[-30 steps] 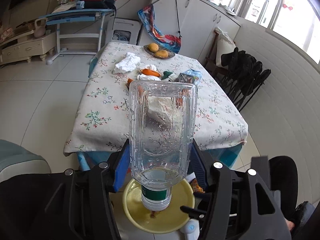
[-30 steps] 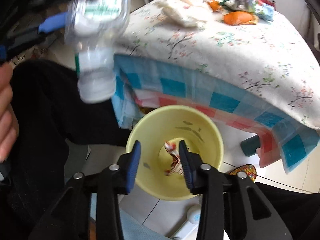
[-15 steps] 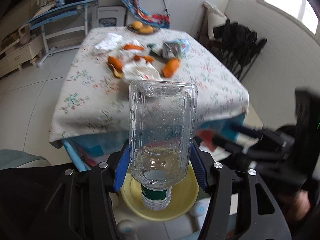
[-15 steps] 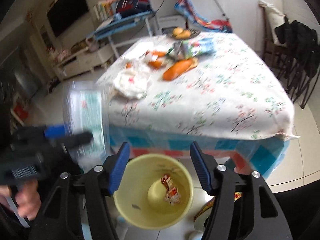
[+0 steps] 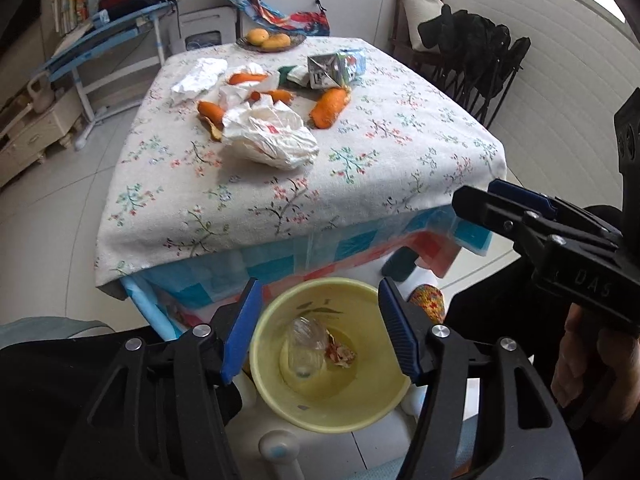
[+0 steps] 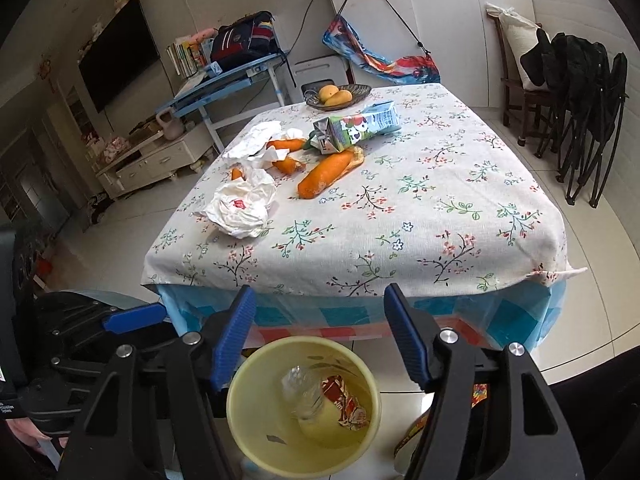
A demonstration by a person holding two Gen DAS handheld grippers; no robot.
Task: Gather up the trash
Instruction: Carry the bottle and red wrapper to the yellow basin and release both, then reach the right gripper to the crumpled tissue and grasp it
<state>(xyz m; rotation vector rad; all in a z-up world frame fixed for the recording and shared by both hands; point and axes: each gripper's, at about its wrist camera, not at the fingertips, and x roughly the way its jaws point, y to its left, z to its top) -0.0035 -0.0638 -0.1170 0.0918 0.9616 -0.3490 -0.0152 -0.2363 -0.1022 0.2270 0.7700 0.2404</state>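
Lying now inside the yellow bin (image 5: 320, 408) at lower centre, the clear bottle (image 5: 306, 346) is released; left gripper (image 5: 320, 332) and right gripper (image 6: 320, 336) fingers are opening, empty.

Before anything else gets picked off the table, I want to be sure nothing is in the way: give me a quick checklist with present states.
1. Clear plastic bottle inside the yellow plastic bin: ok.
2. Left gripper empty, jaws opening: ok.
3. Right gripper empty, jaws opening: ok.
4. Crumpled white plastic bag unobstructed near the table's front: ok.
5. Room left in the bin: ok, only the bottle and a red wrapper show.
6. Green drink carton empty: cannot tell.
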